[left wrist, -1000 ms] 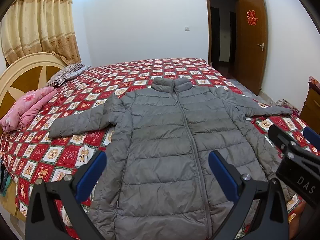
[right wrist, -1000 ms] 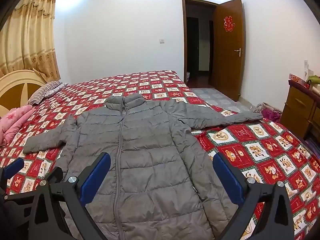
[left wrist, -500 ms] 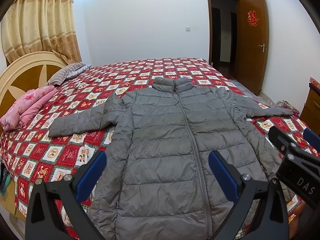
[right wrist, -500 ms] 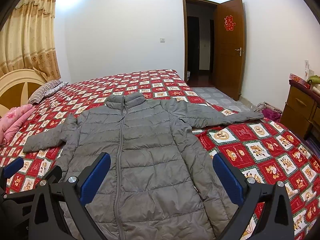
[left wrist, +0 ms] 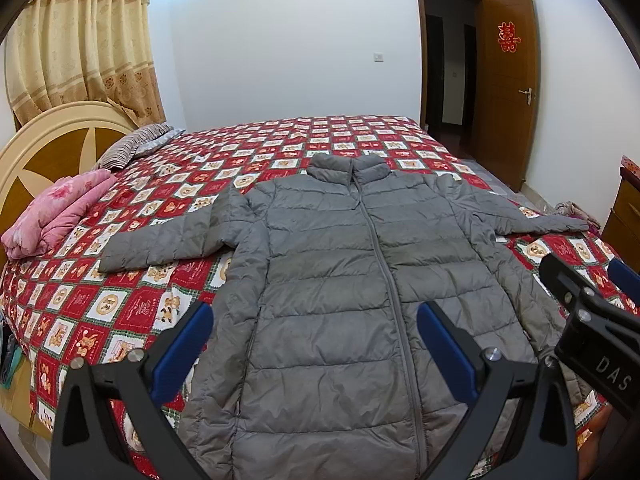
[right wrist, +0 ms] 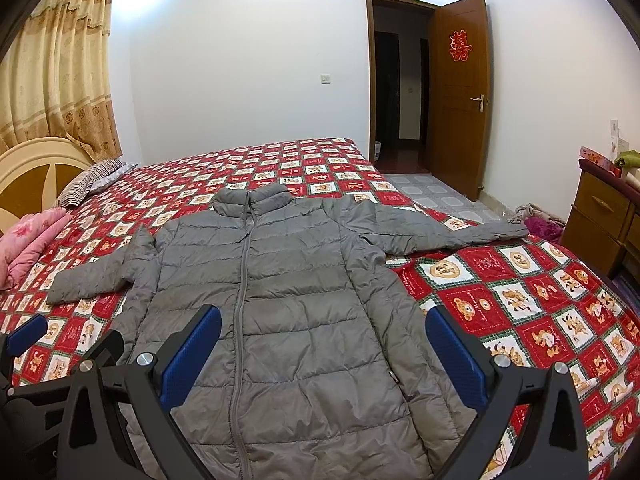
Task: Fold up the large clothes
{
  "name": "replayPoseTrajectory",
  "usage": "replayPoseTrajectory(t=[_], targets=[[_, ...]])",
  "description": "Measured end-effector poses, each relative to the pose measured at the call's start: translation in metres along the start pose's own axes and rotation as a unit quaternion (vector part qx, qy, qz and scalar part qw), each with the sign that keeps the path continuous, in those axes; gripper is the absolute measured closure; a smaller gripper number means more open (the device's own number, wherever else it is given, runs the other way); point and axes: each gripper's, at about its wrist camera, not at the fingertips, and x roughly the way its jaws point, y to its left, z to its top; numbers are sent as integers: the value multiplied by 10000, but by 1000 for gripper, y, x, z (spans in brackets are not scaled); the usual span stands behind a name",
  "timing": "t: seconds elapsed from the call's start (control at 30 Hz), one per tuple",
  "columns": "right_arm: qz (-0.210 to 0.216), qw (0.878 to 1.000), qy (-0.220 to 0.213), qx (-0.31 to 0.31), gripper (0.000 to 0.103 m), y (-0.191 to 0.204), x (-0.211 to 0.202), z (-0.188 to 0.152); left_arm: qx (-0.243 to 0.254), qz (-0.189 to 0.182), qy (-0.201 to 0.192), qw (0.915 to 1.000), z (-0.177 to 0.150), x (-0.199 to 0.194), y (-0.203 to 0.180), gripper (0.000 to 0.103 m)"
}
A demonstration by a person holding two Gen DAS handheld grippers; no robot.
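A grey puffer jacket lies flat and zipped on the bed, collar far, both sleeves spread out sideways; it also shows in the right wrist view. My left gripper is open and empty, held above the jacket's lower part. My right gripper is open and empty above the hem, and shows at the right edge of the left wrist view. The left gripper's blue fingertip shows at the left edge of the right wrist view.
The bed has a red patterned cover and a cream headboard at the left. A pink folded quilt and a striped pillow lie near it. A wooden dresser stands right; an open door is behind.
Both views have shifted very slightly; the jacket and both open grippers stay as they were.
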Motion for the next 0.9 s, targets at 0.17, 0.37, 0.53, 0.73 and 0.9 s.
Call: replayPoseTrajectory(t=[0.17, 0.37, 0.53, 0.73, 0.9], targets=[[-2, 10000, 8, 4, 1, 0, 0, 0, -7, -1, 2, 10000, 0, 0, 0, 0], [5, 10000, 20, 10, 1, 0, 0, 0, -10, -5, 4, 10000, 0, 0, 1, 0], [8, 10000, 15, 11, 1, 0, 0, 0, -4, -7, 5, 10000, 0, 0, 1, 0], [11, 10000, 27, 18, 1, -2, 1, 0, -10, -3, 7, 10000, 0, 0, 1, 0], [13, 10000, 61, 23, 1, -1, 2, -2, -11, -11, 19, 10000, 0, 0, 1, 0]])
